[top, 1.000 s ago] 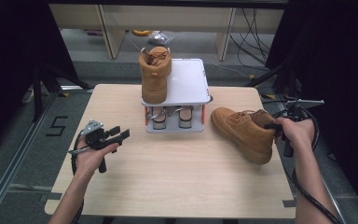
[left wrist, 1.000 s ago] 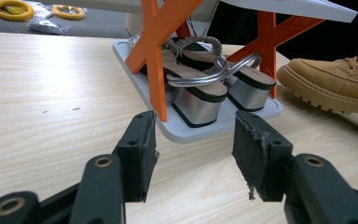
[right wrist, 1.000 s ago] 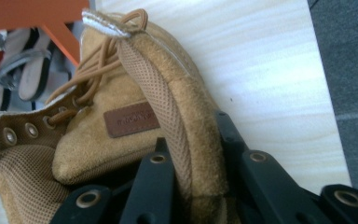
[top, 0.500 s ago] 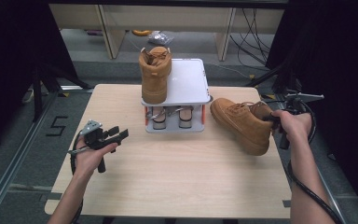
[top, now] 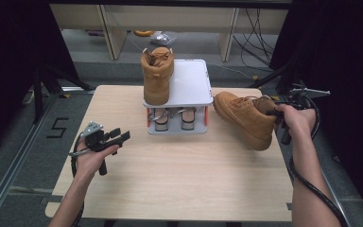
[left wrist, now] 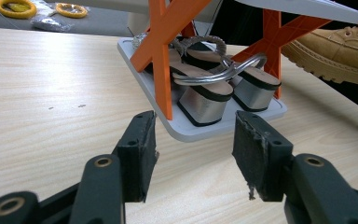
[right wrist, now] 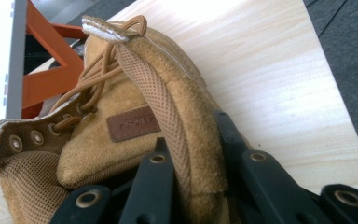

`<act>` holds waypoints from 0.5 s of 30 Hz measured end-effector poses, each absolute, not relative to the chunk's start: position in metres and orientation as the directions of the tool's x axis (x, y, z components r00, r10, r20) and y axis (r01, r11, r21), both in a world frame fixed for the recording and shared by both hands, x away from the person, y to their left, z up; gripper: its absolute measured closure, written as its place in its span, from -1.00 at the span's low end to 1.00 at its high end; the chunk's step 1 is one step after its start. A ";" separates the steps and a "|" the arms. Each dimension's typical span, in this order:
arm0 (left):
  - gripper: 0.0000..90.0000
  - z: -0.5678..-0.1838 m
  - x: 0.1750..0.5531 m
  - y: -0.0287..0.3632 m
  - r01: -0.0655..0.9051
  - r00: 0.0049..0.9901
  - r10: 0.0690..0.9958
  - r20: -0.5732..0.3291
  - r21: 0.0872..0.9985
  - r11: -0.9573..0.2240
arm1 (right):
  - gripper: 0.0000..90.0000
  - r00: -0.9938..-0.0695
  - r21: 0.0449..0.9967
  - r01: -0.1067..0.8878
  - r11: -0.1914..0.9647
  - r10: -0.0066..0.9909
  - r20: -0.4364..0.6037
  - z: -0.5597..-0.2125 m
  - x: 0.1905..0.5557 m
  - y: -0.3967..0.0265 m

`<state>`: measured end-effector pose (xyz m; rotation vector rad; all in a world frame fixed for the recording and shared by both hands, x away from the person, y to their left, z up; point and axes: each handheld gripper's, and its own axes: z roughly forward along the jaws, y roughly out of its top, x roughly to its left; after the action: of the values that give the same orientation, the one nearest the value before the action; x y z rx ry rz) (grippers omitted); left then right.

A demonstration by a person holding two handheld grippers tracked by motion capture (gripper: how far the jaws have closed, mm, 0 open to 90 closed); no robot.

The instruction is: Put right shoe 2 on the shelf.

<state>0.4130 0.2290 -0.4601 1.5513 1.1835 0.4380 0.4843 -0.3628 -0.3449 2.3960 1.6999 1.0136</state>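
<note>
The tan suede lace-up boot (top: 243, 118), clenched at its collar by the right gripper (top: 276, 112) at three o'clock of the white two-level rack (top: 189, 85), should be lifted level onto it, while the left gripper (top: 118, 137) rests released.

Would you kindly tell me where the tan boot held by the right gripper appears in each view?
High view: held boot right of centre, beside the shoe rack.
Left gripper view: its toe at the upper right edge.
Right gripper view: its collar between the jaws.
Shared landmark: the rack's orange legs.
</note>
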 end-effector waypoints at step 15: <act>0.07 -0.460 0.413 0.230 0.448 0.437 0.849 -0.299 0.890 0.083 | 0.79 0.227 0.394 0.790 -0.469 0.821 0.523 -0.329 0.490 -0.361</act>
<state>0.4129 0.2300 -0.4598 1.5467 1.1815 0.4389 0.4904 -0.3608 -0.3290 2.4257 1.5942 1.0798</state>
